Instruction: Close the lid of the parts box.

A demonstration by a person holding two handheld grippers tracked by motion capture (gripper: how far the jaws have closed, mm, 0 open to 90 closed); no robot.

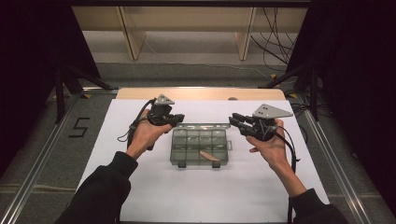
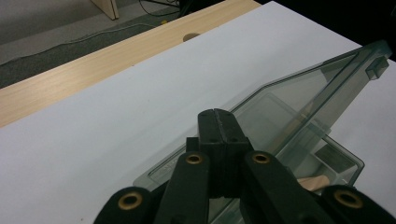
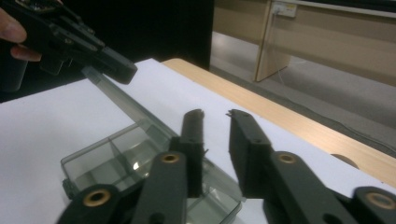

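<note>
Lid (image 2: 308, 93) of the clear compartment box (image 1: 199, 148) stands raised, hinged along the far edge, so the opening step looks mostly done. Left gripper (image 1: 175, 118) has its jaws pressed together on the lid's left end; in the left gripper view the black tips meet over the lid's edge, w/ the lid slanting up and away to the right. Right gripper (image 1: 234, 120) sits at the lid's right end, jaws apart by a narrow gap; in the right gripper view (image 3: 215, 116) nothing is seen pinched between them, and whether a pad touches the lid I can't tell. Box itself sits mid-table on the white sheet (image 1: 140, 186), between the two hands, approx. centred. One pale wooden stick (image 1: 209, 156) lies in the front-right compartment; other compartments look empty as far as the tint allows. Judgement: lid up and held on the left, contents exposed. Left to do, prob.: swing the lid fully back or let it rest, then deal w/ the stick or the compartments.
</note>
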